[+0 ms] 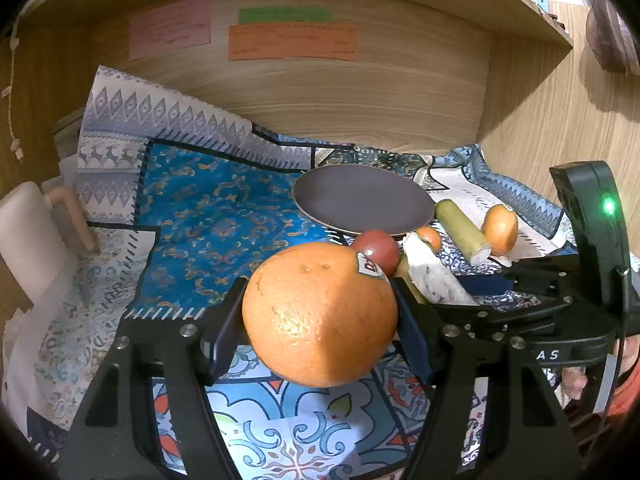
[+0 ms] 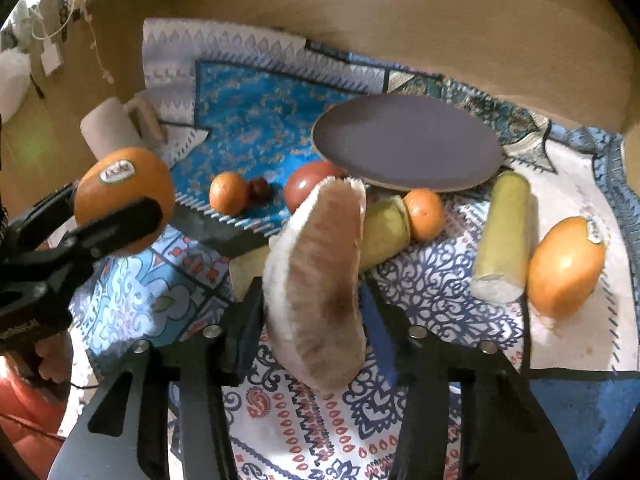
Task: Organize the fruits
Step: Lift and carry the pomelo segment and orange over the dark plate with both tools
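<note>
In the left wrist view, the left gripper [image 1: 320,316] filled the lower centre, jaws clamped on a stickered orange [image 1: 320,314]; a dark plate [image 1: 362,200] lay beyond it. In the right wrist view, the right gripper [image 2: 314,320] held a pale fruit slice [image 2: 320,280] mid-frame, the stickered orange at left.

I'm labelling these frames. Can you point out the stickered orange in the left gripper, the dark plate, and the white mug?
stickered orange [image 1: 316,312], left wrist view, middle of its peel.
dark plate [image 2: 408,142], right wrist view, bare centre.
white mug [image 2: 106,128], right wrist view, side wall.
</note>
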A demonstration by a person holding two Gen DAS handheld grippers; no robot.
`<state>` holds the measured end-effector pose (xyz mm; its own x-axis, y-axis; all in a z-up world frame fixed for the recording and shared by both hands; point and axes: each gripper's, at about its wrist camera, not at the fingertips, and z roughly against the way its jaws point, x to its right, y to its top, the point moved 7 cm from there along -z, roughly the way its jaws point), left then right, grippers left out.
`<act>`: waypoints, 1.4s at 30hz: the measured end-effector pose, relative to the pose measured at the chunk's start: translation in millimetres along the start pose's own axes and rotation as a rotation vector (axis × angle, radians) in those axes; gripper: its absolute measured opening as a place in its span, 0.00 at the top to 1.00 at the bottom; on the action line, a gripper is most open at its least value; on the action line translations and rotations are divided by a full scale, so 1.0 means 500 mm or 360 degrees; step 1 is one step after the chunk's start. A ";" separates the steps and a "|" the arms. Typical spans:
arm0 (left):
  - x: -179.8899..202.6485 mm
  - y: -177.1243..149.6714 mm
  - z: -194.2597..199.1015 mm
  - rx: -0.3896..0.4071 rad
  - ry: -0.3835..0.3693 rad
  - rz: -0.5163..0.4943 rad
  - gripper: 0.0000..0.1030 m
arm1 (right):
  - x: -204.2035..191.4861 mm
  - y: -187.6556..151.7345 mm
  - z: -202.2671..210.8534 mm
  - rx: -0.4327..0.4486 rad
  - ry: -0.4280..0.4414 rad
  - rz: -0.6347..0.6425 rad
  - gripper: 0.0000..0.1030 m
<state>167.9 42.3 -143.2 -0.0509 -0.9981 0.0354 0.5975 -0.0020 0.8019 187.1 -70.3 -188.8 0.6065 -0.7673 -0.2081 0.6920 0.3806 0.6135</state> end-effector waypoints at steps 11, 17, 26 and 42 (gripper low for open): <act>-0.015 0.006 -0.015 -0.0019 0.0029 0.0026 0.33 | 0.005 0.009 0.020 0.0072 -0.0014 -0.0005 0.62; -0.011 0.043 -0.020 0.0017 0.0040 -0.0016 0.33 | 0.022 0.050 0.063 0.0211 -0.0083 -0.0006 0.62; 0.004 0.134 -0.038 0.0089 0.0032 -0.0063 0.33 | 0.062 0.129 0.115 0.0374 -0.0182 0.0002 0.62; 0.034 0.267 -0.125 0.0080 0.0025 -0.0137 0.33 | 0.123 0.248 0.141 0.0542 -0.0286 0.0061 0.62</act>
<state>296.8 21.2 -73.1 -0.0874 -0.9952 -0.0439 0.5506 -0.0850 0.8304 282.3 -106.6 -71.9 0.5305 -0.8454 -0.0618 0.4820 0.2409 0.8424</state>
